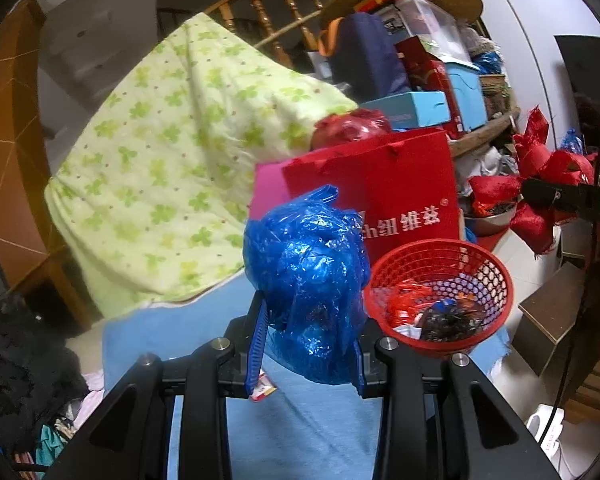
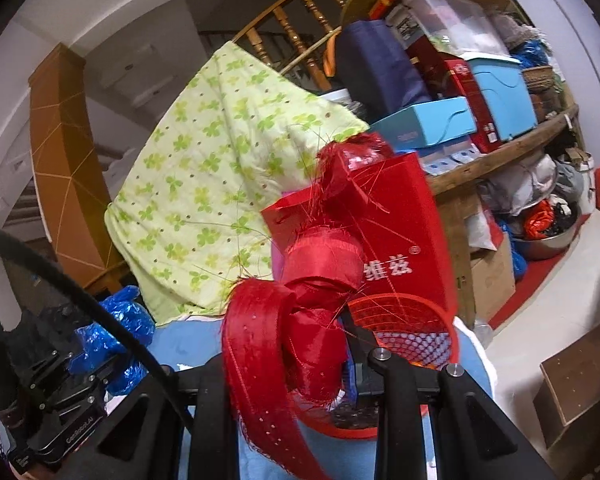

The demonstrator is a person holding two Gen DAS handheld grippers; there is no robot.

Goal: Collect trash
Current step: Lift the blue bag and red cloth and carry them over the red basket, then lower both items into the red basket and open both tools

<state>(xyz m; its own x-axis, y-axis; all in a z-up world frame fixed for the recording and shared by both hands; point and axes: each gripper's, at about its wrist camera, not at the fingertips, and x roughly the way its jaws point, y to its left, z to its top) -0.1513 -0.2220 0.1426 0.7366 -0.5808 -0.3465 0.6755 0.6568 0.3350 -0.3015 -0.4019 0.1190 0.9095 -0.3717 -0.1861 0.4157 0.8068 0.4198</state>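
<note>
Left tool [image 1: 308, 344] pinches a crumpled blue plastic bag [image 1: 306, 276], right tool [image 2: 300, 364] is clamped tight on a bundle of frayed red ribbon [image 2: 300, 320]; both loads look light, soft and springy, the film slippery, so I'd keep the bite deep in the bunched middle, not on loose tails. Red mesh basket [image 1: 440, 300], already holding scraps, sits on the blue-covered bench [image 1: 180, 332]: the bag hangs just beside its rim, the ribbon hangs near its rim.
</note>
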